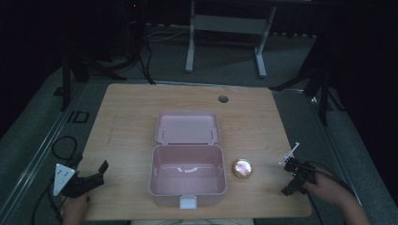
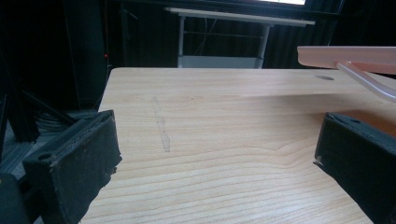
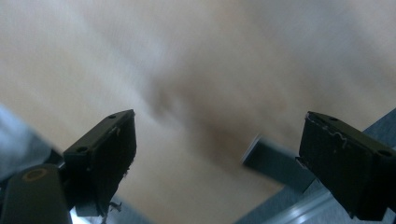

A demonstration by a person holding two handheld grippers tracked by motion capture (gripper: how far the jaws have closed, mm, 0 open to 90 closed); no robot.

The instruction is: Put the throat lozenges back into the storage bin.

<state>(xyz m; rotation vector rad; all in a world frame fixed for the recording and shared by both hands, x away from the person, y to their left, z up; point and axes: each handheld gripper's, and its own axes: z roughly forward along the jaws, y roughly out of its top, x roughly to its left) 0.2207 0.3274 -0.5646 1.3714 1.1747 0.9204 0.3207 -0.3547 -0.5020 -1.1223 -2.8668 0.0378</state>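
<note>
Pink box (image 1: 187, 176) sits open near the front edge of the tabletop (image 1: 126, 117), lid (image 1: 187, 127) laid back flat toward the far edge; inside looks bare apart from a pale glare streak on the floor. White latch (image 1: 188, 202) at its front wall. Round gold tin (image 1: 242, 168) just right of the box, apart from it. Dark hole (image 1: 223, 99) near the far edge.

Left gripper (image 1: 89, 176) at the front-left corner, fingers (image 2: 74, 163) well apart, nothing between them. Left gripper view adds wood grain, a faint scratch (image 2: 161, 126) and the lid rim at its upper right, none of which the high view resolves.

Right gripper (image 1: 293, 176) near the front-right corner, fingers (image 3: 105, 154) spread wide, clamped on nothing. Right gripper view is motion-blurred: tabletop edge and grey floor (image 3: 289, 205) below.
</note>
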